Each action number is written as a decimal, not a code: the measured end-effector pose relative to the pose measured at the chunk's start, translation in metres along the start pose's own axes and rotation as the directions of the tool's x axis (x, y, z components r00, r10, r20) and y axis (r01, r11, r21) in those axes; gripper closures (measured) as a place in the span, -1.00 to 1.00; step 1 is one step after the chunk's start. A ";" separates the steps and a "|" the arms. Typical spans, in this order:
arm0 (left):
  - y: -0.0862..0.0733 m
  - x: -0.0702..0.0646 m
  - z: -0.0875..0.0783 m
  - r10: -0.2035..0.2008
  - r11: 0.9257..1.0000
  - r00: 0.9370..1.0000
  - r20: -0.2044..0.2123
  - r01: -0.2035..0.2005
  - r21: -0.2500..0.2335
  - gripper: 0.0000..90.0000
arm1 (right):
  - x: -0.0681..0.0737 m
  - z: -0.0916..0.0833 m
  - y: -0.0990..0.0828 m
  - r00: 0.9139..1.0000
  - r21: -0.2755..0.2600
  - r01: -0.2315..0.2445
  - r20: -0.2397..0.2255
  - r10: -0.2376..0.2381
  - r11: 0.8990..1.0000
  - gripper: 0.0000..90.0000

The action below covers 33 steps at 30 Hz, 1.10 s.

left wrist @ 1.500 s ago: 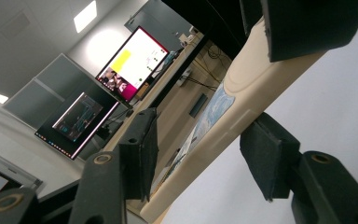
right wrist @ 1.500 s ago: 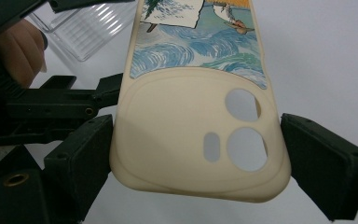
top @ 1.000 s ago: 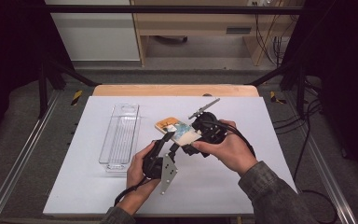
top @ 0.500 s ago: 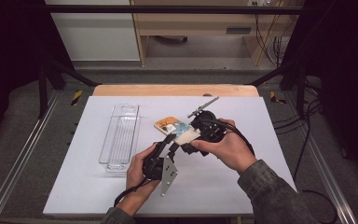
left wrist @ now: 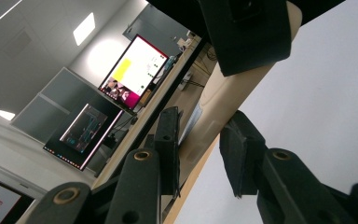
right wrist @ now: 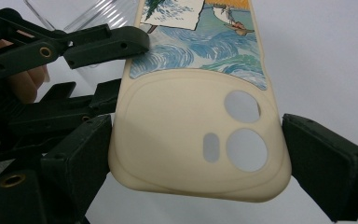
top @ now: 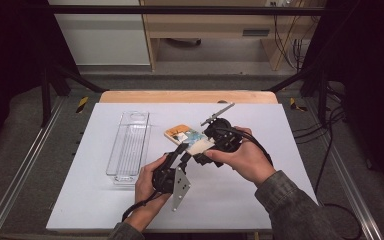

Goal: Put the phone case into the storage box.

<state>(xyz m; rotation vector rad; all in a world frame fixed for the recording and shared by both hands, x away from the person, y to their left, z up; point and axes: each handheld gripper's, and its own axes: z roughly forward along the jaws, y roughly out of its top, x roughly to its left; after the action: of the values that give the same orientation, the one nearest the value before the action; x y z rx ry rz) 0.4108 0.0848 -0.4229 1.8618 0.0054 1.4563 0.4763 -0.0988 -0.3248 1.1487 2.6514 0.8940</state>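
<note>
A white table [top: 105,200] with a wooden far edge carries a clear tray [top: 128,145], dark curtains hanging either side. Above it, the right gripper [right wrist: 196,154] clamps the cream phone case [right wrist: 200,140] across its width, and the left gripper [left wrist: 199,154], jaws just closing, pinches the case's edge.

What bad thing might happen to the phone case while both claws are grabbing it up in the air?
The phone case is pinched across its camera end by the right gripper, lifted off the white table. The left gripper, whose jaws have just been closing, sits around its edge. If both pull different ways, the soft case might bend or slip out and drop. It may also bump the clear tray nearby.
</note>
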 end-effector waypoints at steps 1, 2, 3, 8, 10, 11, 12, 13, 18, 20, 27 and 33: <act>0.000 0.000 0.000 0.002 1.000 1.000 0.001 -0.002 0.001 0.52 | 0.000 0.000 0.000 1.000 0.000 0.000 -0.001 0.000 1.000 -0.75; 0.000 0.000 0.000 0.004 1.000 1.000 0.001 -0.004 0.002 0.52 | 0.000 0.000 0.000 1.000 0.000 -0.001 -0.002 0.001 1.000 -0.75; 0.000 0.000 0.000 0.005 1.000 1.000 0.001 -0.005 0.002 0.53 | 0.000 0.000 0.000 1.000 -0.001 -0.001 -0.003 0.001 1.000 -0.75; 0.000 0.000 -0.001 0.022 1.000 1.000 -0.002 -0.022 0.006 0.57 | -0.001 0.000 0.000 1.000 -0.006 -0.011 -0.020 0.011 1.000 -0.75; 0.000 0.000 -0.001 0.026 1.000 1.000 0.001 -0.026 0.005 0.58 | -0.001 0.001 -0.001 1.000 -0.010 -0.017 -0.027 0.017 1.000 -0.76; 0.000 0.000 -0.002 0.028 1.000 1.000 0.001 -0.028 0.005 0.59 | -0.001 0.001 -0.001 0.999 -0.011 -0.016 -0.029 0.016 1.000 -0.76; 0.000 0.000 -0.002 0.032 0.999 0.999 0.002 -0.032 0.004 0.60 | -0.001 0.001 -0.001 0.999 -0.014 -0.014 -0.029 0.014 1.000 -0.76; 0.000 0.000 -0.002 0.033 0.999 0.999 0.005 -0.033 0.004 0.62 | -0.001 0.000 0.000 0.999 -0.017 -0.014 -0.031 0.013 1.000 -0.76; -0.001 0.001 -0.002 0.026 1.000 0.999 0.033 -0.026 0.001 0.70 | -0.002 -0.002 0.001 0.999 -0.028 -0.013 -0.035 0.012 1.000 -0.76; -0.001 0.000 -0.002 0.030 1.000 0.999 0.040 -0.030 0.003 0.73 | -0.003 -0.002 0.001 0.999 -0.034 -0.023 -0.040 0.022 0.999 -0.77; -0.001 0.001 -0.002 0.007 1.000 0.999 0.053 -0.007 -0.001 0.78 | -0.007 -0.003 0.001 0.997 -0.068 -0.040 -0.065 0.035 0.997 -0.78; -0.002 0.002 -0.001 -0.013 1.000 0.998 0.058 0.013 0.002 0.79 | -0.010 -0.004 -0.002 0.996 -0.118 -0.039 -0.084 0.029 0.992 -0.79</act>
<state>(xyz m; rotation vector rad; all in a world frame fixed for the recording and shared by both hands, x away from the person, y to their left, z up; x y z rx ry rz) 0.4112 0.0877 -0.4221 1.9017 -0.0089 1.3931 0.4805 -0.1084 -0.3243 1.1568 2.6071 1.1127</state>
